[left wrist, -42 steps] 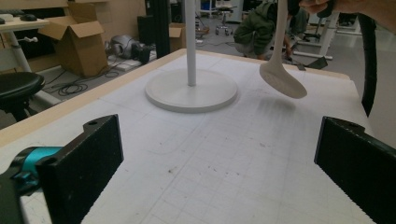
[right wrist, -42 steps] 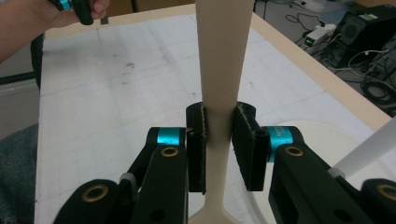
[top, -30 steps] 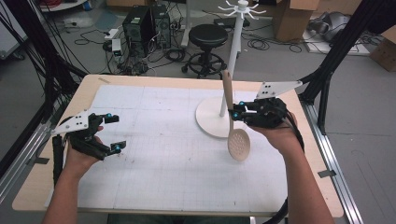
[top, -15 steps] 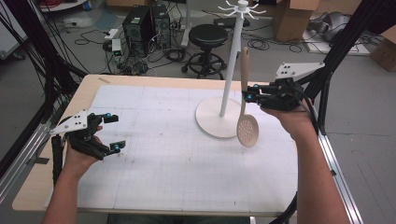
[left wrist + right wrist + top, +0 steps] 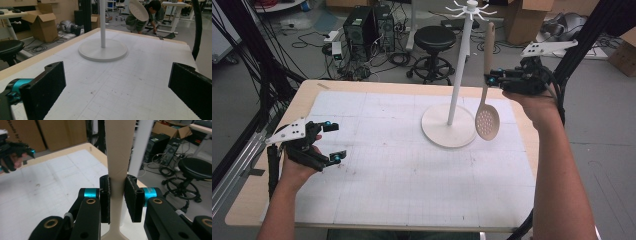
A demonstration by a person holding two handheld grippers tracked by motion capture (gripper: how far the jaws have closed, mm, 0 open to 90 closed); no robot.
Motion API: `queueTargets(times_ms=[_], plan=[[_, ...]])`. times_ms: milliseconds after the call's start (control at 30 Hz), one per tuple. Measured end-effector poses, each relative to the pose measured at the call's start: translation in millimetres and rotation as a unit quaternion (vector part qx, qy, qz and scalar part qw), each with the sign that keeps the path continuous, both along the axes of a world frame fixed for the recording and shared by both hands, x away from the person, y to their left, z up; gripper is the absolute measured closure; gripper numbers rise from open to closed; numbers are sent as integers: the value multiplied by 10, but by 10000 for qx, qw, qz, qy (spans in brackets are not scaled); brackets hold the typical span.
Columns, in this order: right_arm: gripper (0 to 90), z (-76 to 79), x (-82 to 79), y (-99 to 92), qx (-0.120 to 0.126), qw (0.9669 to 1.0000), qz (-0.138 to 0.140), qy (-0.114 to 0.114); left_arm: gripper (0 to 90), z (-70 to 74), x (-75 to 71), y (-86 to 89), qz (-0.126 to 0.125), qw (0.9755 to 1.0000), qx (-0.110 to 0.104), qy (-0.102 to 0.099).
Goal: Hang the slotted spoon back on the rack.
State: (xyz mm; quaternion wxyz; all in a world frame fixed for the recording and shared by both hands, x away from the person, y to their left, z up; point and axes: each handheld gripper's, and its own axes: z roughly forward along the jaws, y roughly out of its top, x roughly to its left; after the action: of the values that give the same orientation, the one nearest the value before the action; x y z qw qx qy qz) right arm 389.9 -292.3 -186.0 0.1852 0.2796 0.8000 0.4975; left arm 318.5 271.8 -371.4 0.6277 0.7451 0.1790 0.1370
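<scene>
A beige slotted spoon [image 5: 486,118] hangs upright in the air, head down, just right of the white hook stand [image 5: 460,65]. My right gripper [image 5: 490,79] is shut on the spoon's handle [image 5: 119,152], seen close between the black pads in the right gripper view. The spoon's top end reaches up near the stand's hooks [image 5: 469,8]. The stand's round base [image 5: 443,131] rests on the white gridded mat [image 5: 402,165]. My left gripper [image 5: 335,141] rests low at the table's left, jaws wide open and nothing between them. In the left gripper view the stand's base [image 5: 102,50] and the spoon's head [image 5: 138,10] lie ahead.
The mat covers a wooden table [image 5: 257,200] with black frame posts at both sides. Behind the table stand a black stool [image 5: 435,40], computer towers [image 5: 367,25] and cardboard boxes. A person [image 5: 142,15] crouches beyond the table in the left gripper view.
My right gripper has lifted the spoon higher and to the right, turning it upright beside the stand. The left gripper has stayed where it was.
</scene>
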Motion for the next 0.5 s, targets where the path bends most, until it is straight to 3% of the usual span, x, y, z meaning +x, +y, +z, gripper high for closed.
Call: queueTargets(times_ms=[267, 500], plan=[[758, 54, 121, 13, -131, 9998, -151, 75, 17, 3, -1, 11, 6, 10000, -42, -6], [758, 49, 166, 5, -54, 9995, -264, 138, 17, 6, -2, 16, 14, 10000, -40, -13]])
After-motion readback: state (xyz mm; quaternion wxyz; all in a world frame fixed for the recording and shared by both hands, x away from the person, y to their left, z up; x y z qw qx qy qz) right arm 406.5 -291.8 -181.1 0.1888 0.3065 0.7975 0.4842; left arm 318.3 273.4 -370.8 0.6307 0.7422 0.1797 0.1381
